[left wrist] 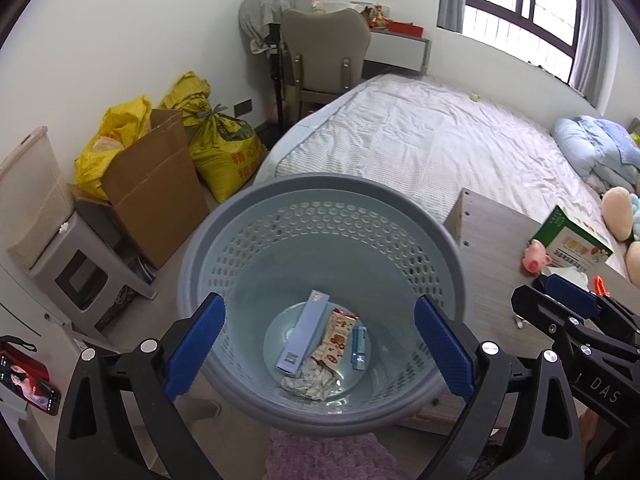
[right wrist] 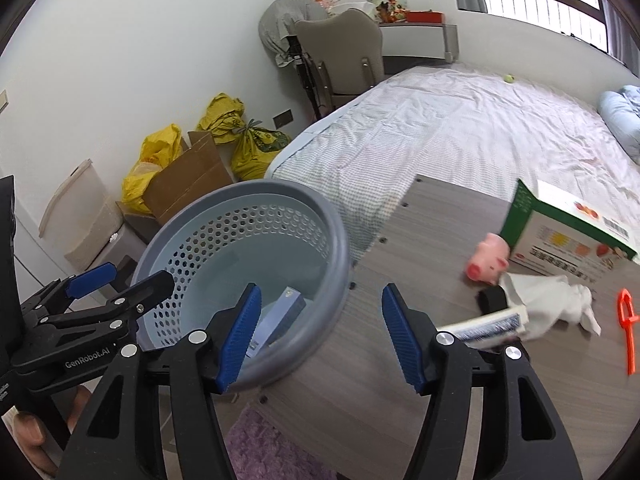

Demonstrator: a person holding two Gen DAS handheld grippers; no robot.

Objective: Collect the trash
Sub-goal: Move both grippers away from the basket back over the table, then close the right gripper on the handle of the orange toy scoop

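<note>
Now both tools are empty. Left tool (left wrist: 316,344) hangs over the bin (left wrist: 320,200) with its jaws spread wide and nothing between the pads; right tool (right wrist: 320,336) sits over the desk (right wrist: 400,280) edge, jaws partly apart, also holding nothing. Bin stands at the desk's left edge, beside the bed (left wrist: 420,140); whether it rests on the floor or something lower I cannot tell. Inside it: a long blue box (left wrist: 302,332), a snack wrapper (left wrist: 334,338), a small blue packet (left wrist: 359,346) and crumpled paper (left wrist: 308,380). Trash still on the desk, judging by looks: a white tissue (right wrist: 548,300), lying just beside a pink pig toy (right wrist: 488,262) and a green-edged carton (right wrist: 568,236), and a flat printed pack (right wrist: 488,326) close to the right tool's right finger. An orange plastic piece (right wrist: 628,320) lies further right. Step in hand, as I read it: send the right tool for the next piece while the left keeps clear of the bin mouth. Notes for doing it well: take the printed pack first, since it is nearest; approach low and along the desk so one pad slides under its raised edge. For the tissue, pinch the bunched middle, not a trailing corner, or it will drag against the pig. Leave the pig and carton alone unless they prove to be trash. Carry over the rim before releasing.
</note>
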